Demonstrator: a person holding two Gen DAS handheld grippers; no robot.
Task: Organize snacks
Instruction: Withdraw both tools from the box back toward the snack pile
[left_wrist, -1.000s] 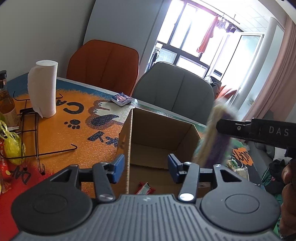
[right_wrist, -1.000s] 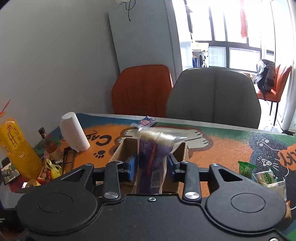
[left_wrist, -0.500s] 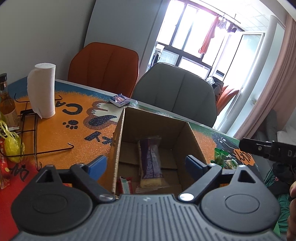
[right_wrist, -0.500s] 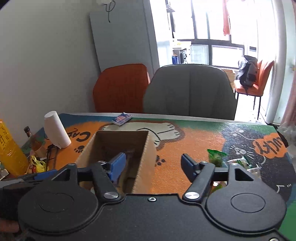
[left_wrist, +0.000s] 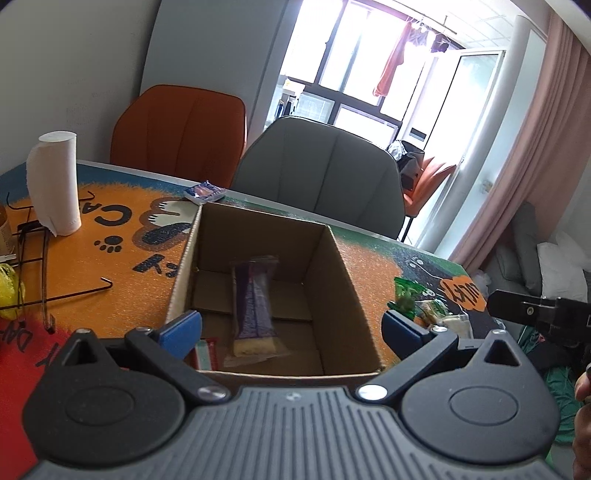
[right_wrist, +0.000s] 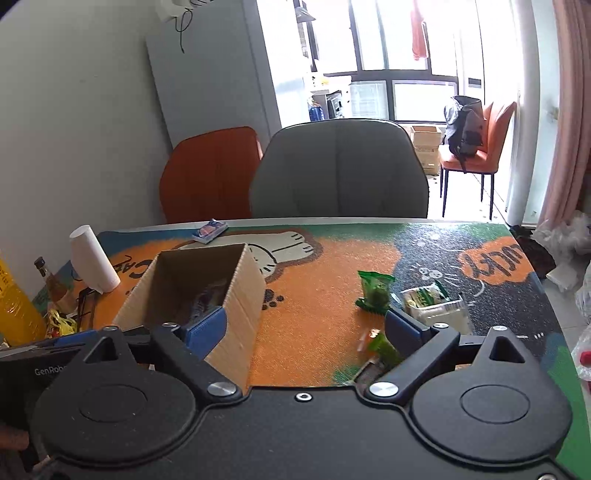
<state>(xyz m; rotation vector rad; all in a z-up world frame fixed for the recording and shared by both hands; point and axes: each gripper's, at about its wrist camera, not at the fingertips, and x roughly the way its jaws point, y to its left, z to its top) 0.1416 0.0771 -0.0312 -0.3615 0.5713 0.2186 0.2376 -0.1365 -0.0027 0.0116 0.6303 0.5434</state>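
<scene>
Purple snack pack (left_wrist: 255, 310) lengthwise in box (left_wrist: 354, 295)

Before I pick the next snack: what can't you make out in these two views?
- Red-and-white packet in the cardboard box: left wrist view, mostly behind the left gripper.
- Green wrapper: right wrist view, half behind the right gripper.
- Purple snack: box wall hides most.

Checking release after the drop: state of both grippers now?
Left gripper: jaws opening wide, nothing between them; it hangs over the cardboard box.
Right gripper: jaws opening, empty, over the table beside the box.
</scene>
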